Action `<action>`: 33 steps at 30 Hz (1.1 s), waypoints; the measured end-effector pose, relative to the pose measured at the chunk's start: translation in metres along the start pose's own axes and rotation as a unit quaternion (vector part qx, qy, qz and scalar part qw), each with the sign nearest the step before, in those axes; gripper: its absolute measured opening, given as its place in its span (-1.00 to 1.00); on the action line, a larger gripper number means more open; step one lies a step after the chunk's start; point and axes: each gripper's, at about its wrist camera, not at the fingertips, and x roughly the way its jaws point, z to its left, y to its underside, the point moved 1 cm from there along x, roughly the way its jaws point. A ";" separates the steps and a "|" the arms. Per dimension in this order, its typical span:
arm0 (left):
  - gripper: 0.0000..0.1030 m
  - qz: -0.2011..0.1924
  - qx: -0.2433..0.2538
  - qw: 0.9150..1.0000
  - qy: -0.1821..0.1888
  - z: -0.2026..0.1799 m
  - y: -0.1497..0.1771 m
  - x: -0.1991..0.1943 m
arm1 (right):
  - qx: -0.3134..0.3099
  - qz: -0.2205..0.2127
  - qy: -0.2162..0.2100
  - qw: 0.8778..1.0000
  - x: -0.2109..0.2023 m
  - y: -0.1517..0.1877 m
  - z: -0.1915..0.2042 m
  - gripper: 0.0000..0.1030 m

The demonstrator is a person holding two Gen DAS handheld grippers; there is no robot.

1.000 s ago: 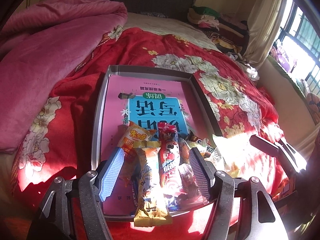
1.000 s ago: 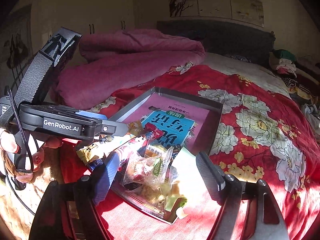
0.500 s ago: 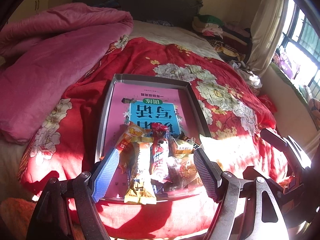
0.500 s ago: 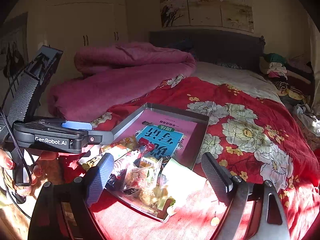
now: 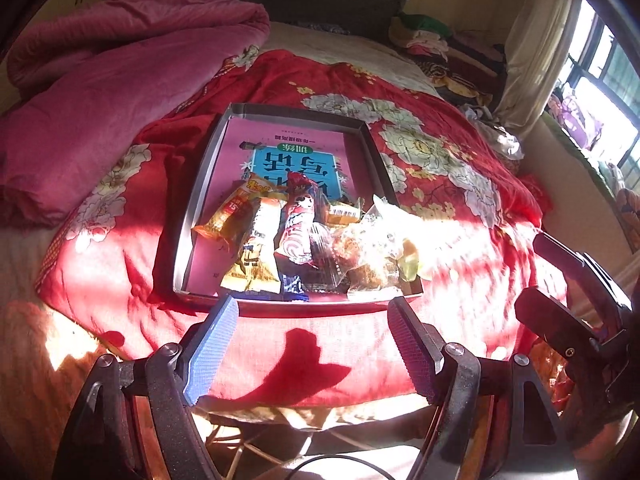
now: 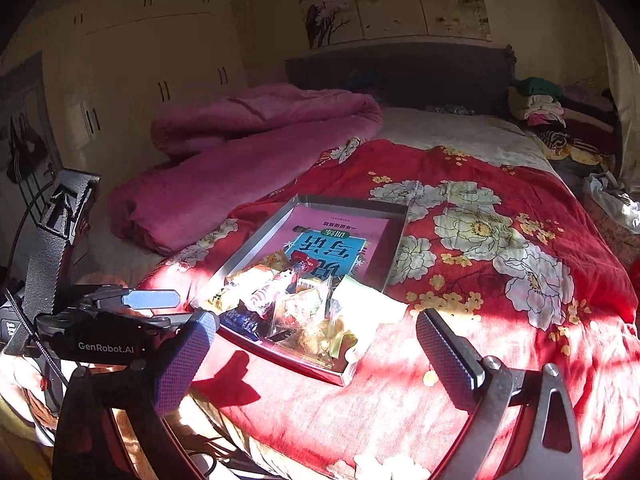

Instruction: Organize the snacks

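Note:
A grey tray [image 5: 200, 196] [image 6: 256, 242] with a pink and blue printed floor lies on the red flowered bedspread. Several snack packets lie at its near end: a yellow packet [image 5: 256, 248], a red and white packet [image 5: 298, 220] [image 6: 276, 284] and clear bags of snacks [image 5: 368, 248] [image 6: 308, 312]. My left gripper [image 5: 312, 344] is open and empty, held back from the tray's near edge. My right gripper [image 6: 316, 344] is open and empty, near the tray's front right corner. The left gripper's body [image 6: 100, 340] shows at the left of the right wrist view.
A pink quilt [image 5: 100, 80] [image 6: 248, 140] is bunched on the bed's left side. Folded clothes [image 5: 424, 36] [image 6: 544, 108] are piled at the far right by the headboard. A window and curtain [image 5: 536, 52] are on the right. The bed's near edge lies below both grippers.
Both grippers have pulled back and away from the tray, which now looks smaller and farther. The snacks stay in the tray. Both stay open.

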 end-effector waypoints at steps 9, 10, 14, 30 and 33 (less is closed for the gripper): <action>0.52 -0.009 0.007 1.000 0.003 -0.008 0.002 -0.006 | 0.006 0.013 0.034 0.999 -0.005 0.014 0.002 0.97; 0.52 -0.009 0.008 1.000 0.004 -0.009 0.003 -0.006 | 0.007 0.011 0.036 0.999 -0.006 0.014 0.001 0.97; 0.52 -0.010 0.010 1.000 0.004 -0.010 0.003 -0.007 | 0.009 0.008 0.041 0.999 -0.006 0.014 -0.002 0.97; 0.52 -0.013 0.014 1.000 0.001 -0.011 0.001 -0.009 | 0.007 0.006 0.038 0.999 -0.004 0.014 0.000 0.97; 0.52 -0.013 0.015 1.000 0.000 -0.011 0.001 -0.009 | 0.007 0.006 0.037 0.999 -0.004 0.014 0.000 0.97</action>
